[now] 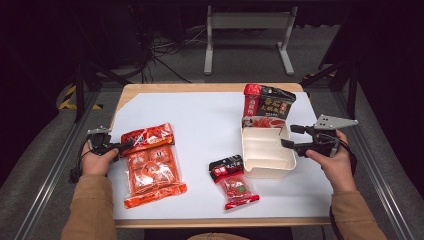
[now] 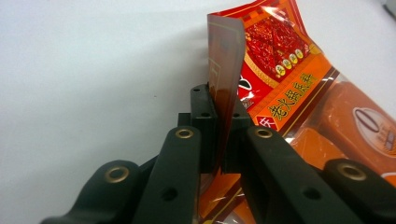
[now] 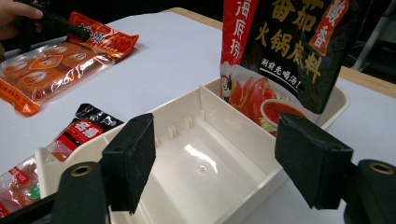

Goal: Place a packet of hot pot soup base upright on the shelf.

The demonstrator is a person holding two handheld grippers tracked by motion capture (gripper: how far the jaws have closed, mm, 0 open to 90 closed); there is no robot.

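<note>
Orange hotpot-base packet (image 1: 151, 162) lies flat at the left of the white table (image 1: 200, 120), and the left gripper (image 1: 121, 146) has its jaws clamped on the packet's upper left corner — in the left gripper view you can see the foil edge (image 2: 224, 70) folded up and pinched tight between the two black pads (image 2: 205, 116). Rest of the packet is on the table surface, clear window showing the orange blocks inside.

Right gripper (image 1: 289, 136) hovers just at the right wall of the cream plastic tray (image 1: 265, 165), jaws spread wide with nothing between them. Black and red sauce pouch (image 1: 267, 102) stands upright in the tray's far compartment, leaning on the back wall — the near, bigger compartment is bare. Small red and black sachet (image 1: 232, 181) lies on the table just left of the tray, near the front edge.
</note>
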